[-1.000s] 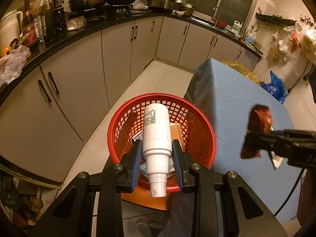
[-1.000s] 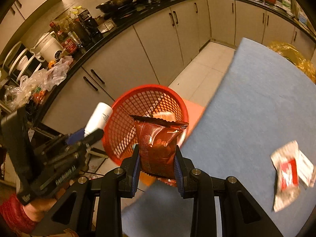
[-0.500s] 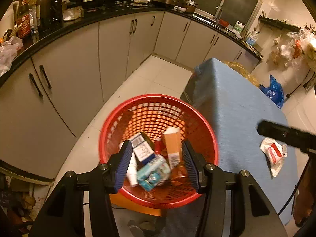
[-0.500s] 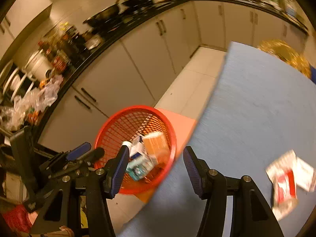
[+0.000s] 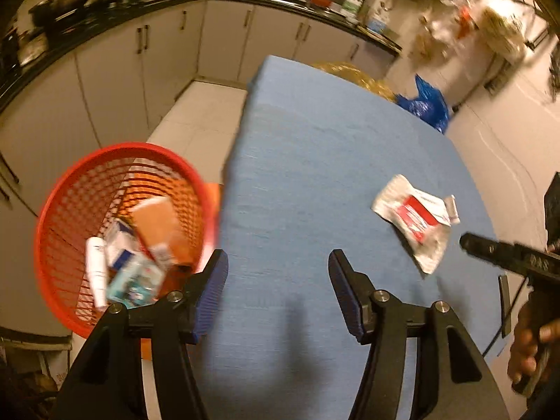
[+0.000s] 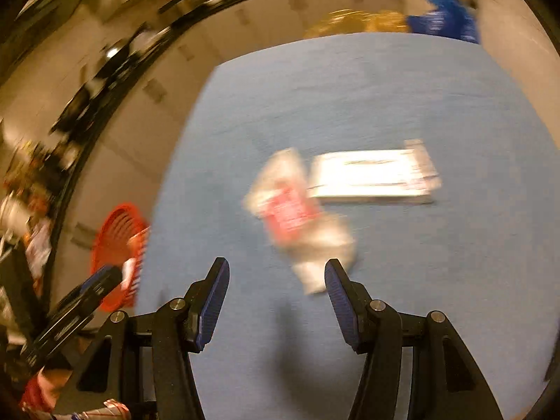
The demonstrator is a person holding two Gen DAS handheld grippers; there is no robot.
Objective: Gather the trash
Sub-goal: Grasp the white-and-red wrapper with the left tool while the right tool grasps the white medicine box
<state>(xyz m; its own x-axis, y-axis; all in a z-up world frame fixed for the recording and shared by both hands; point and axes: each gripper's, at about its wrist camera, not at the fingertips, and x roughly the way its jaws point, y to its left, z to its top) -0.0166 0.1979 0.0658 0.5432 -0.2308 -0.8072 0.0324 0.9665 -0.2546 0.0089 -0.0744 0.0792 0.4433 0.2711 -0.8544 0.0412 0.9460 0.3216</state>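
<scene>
Both grippers are seen empty above the blue cloth-covered desk (image 5: 315,161). The left gripper (image 5: 278,292) has its jaws opening, nothing between them; only bare cloth is framed ahead of it. The right gripper (image 6: 276,299) stands parted and empty as well.

The remaining trash, a crumpled silver-and-red foil sachet wrapper (image 6: 301,220), lies flat on the desk just ahead of the right gripper and slightly to the right of its centreline, its near end close to the right pad. A flat white paper packet (image 6: 374,176) lies touching or overlapping it on the far side; the blur leaves that unsettled. From the left gripper the wrapper (image 5: 414,218) is well off to the right.

The red plastic mesh waste basket (image 5: 115,231) sits below desk level, off the desk edge to the left of the left gripper, presumably so items can be dropped straight down. A white bottle, cartons and a brown box are already inside.

Judged stage: the wrapper is apparently the next pick for the right gripper.
</scene>
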